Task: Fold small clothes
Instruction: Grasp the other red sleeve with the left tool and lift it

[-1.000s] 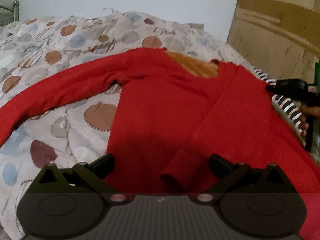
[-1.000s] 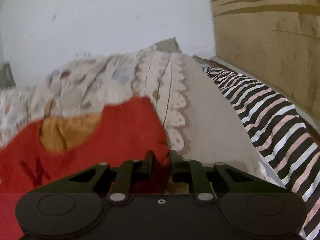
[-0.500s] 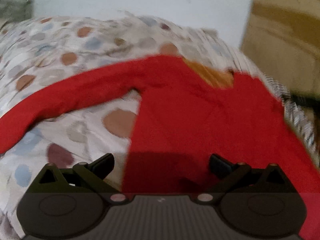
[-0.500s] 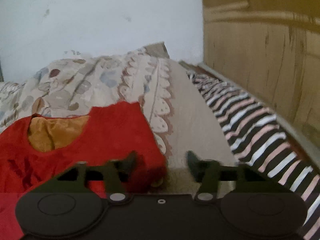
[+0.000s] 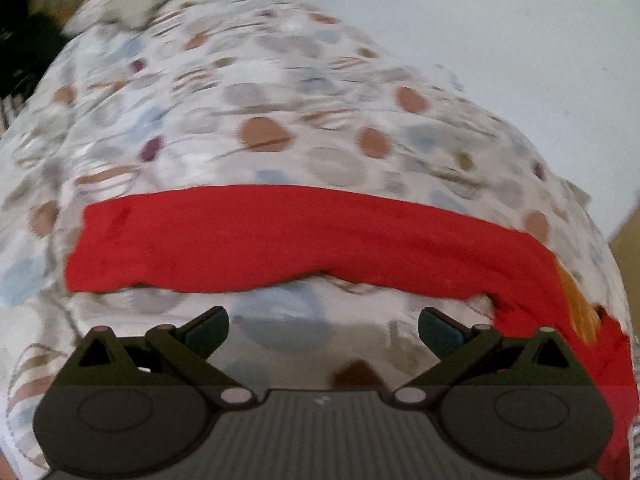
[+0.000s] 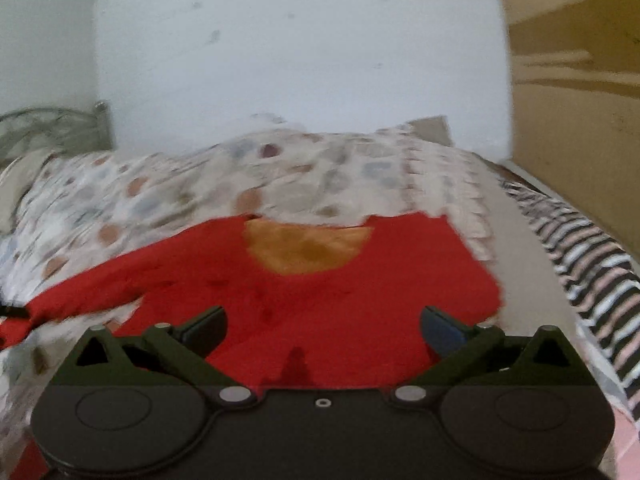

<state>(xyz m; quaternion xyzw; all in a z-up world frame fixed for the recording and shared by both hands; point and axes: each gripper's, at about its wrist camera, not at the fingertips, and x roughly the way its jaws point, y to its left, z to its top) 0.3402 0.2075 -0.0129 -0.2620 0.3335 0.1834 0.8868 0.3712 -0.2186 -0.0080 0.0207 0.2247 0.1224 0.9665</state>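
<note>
One dotted quilt covers the bed; pale wall behind

Red sleeve stretched across spotted quilt; left tongs spread, empty.

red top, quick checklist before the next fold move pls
1. Left tongs empty, fingers wide apart: ok.
2. Right tongs opening, nothing between them: ok.
3. One sleeve of the red top stretched out on the spotted quilt: ok.
4. Other side already folded in: ok, straight edge.
5. Body lying flat: cannot tell, picture blurred.
6. Top clear of the striped cloth: ok.
</note>
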